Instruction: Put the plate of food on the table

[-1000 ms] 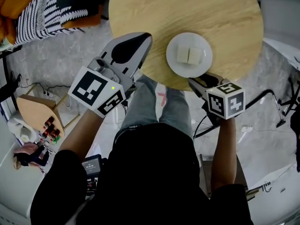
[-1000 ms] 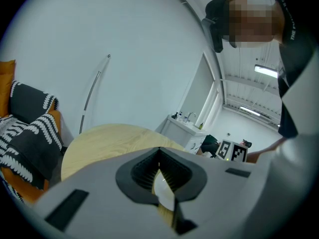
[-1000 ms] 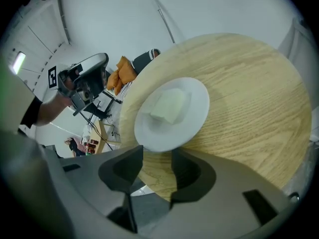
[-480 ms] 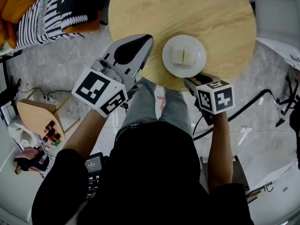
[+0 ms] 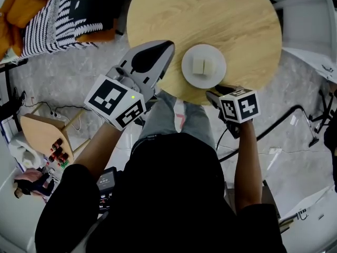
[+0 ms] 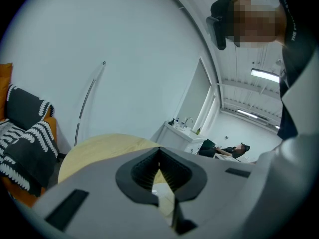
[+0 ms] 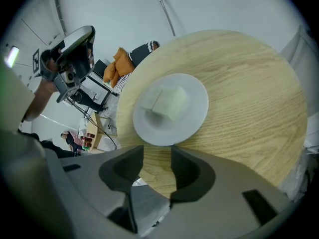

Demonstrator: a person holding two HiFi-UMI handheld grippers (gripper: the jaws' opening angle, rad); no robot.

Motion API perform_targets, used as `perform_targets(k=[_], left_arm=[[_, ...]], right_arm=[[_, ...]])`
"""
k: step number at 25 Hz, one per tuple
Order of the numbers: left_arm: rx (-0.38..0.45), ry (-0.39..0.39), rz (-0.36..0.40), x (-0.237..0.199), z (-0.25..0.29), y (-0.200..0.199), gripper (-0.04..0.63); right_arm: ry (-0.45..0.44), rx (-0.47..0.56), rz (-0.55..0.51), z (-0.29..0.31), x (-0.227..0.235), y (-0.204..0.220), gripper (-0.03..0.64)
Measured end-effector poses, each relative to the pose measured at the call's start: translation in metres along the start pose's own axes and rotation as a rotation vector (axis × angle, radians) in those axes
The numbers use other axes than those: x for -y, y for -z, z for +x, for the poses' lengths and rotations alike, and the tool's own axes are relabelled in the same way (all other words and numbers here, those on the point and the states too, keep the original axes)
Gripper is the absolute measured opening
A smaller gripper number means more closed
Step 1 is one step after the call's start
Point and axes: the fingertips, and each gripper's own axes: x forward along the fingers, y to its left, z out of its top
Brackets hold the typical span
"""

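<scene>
A white plate [image 5: 204, 66] with two pale food cubes [image 5: 199, 66] rests on the round wooden table [image 5: 237, 20], near its front edge. My right gripper [image 5: 217, 92] hovers at the table's edge just short of the plate, open and holding nothing. In the right gripper view the plate [image 7: 170, 108] lies beyond the right gripper [image 7: 157, 156], apart from the jaws. My left gripper [image 5: 166, 46] is shut and empty, at the table's left front edge, left of the plate. In the left gripper view, the left gripper [image 6: 159, 156] has its jaws touching at the tip.
Striped and orange cushions [image 5: 63, 9] lie on the floor at the back left. A small wooden stool [image 5: 45, 130] with small items on it stands to the left. A white chair [image 5: 308, 20] is at the right, and cables [image 5: 284, 120] run across the floor.
The plate stays put on the table. My right gripper has eased slightly back toward the table's edge. The left gripper holds about the same place, still shut.
</scene>
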Motion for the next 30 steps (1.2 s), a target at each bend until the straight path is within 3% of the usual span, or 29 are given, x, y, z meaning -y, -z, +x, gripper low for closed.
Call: perform_targets(k=[4,8,10,13,18,23,26,30], left_arm=[[0.012,-0.001,0.016,0.004,-0.002,-0.013,0.006],[0.041,0.005,0.025,0.014,-0.008,-0.036,0.006],[0.053,0.0,0.033,0.017,-0.017,-0.048,0.006],[0.078,-0.022,0.063,0.018,-0.03,-0.07,0.006],[0.13,-0.053,0.137,0.022,-0.045,-0.103,0.006],[0.169,-0.049,0.192,0.036,-0.046,-0.124,0.006],[0.183,-0.035,0.218,0.038,-0.045,-0.125,0.006],[0.197,-0.026,0.221,0.042,-0.047,-0.13,0.006]], right_arm=[[0.023,-0.016,-0.008,-0.003,0.004,0.006,0.161],[0.052,0.07,0.005,-0.034,0.011,-0.004,0.08],[0.053,0.145,-0.002,-0.057,0.007,-0.019,0.009],[0.054,0.293,-0.048,-0.098,-0.006,-0.056,0.009],[0.13,0.603,-0.208,-0.176,-0.038,-0.123,0.009],[0.237,0.911,-0.243,-0.25,-0.061,-0.16,0.009],[0.267,1.007,-0.252,-0.267,-0.068,-0.165,0.009],[0.299,1.038,-0.243,-0.276,-0.069,-0.161,0.009]])
